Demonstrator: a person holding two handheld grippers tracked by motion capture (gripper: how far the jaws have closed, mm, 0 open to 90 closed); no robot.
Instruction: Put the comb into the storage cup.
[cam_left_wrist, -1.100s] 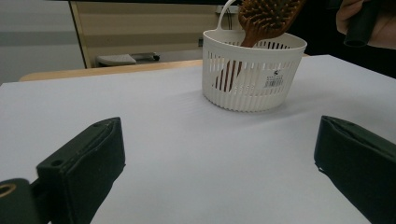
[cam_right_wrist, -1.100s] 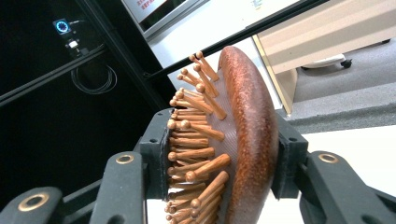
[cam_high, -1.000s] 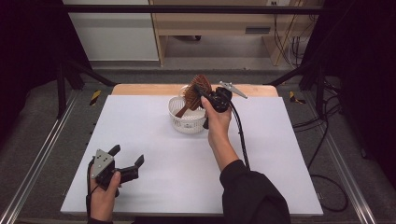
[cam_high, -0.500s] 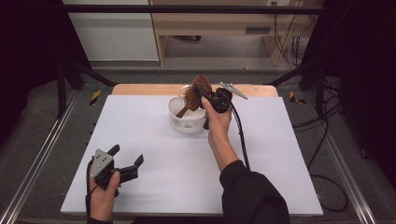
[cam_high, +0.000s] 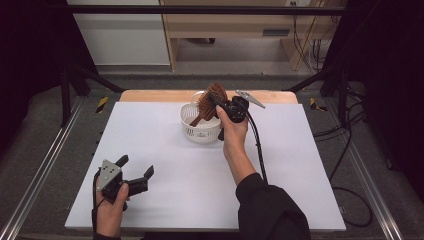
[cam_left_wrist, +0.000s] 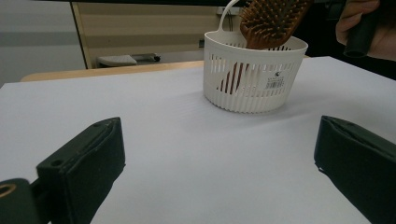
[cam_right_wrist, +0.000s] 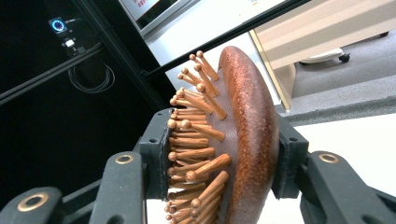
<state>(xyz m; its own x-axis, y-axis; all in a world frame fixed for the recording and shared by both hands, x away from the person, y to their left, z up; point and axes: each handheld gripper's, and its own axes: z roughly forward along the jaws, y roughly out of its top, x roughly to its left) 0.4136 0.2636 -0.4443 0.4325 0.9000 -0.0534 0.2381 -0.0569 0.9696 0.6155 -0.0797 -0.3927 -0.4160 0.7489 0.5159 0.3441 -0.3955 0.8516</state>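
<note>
Your right gripper (cam_high: 220, 107) is extended to the far middle of the table, arm stretched forward in a dark sleeve, jaws clamped on the brush (cam_high: 211, 99) head. Your left gripper (cam_high: 134, 168) rests low at the near left edge, jaws spread wide with nothing between them, hand (cam_high: 111, 212) wrapped around its body.

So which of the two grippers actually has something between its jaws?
The right gripper, clamped on the wooden hairbrush over the white basket. The left gripper rests open on the table.
</note>
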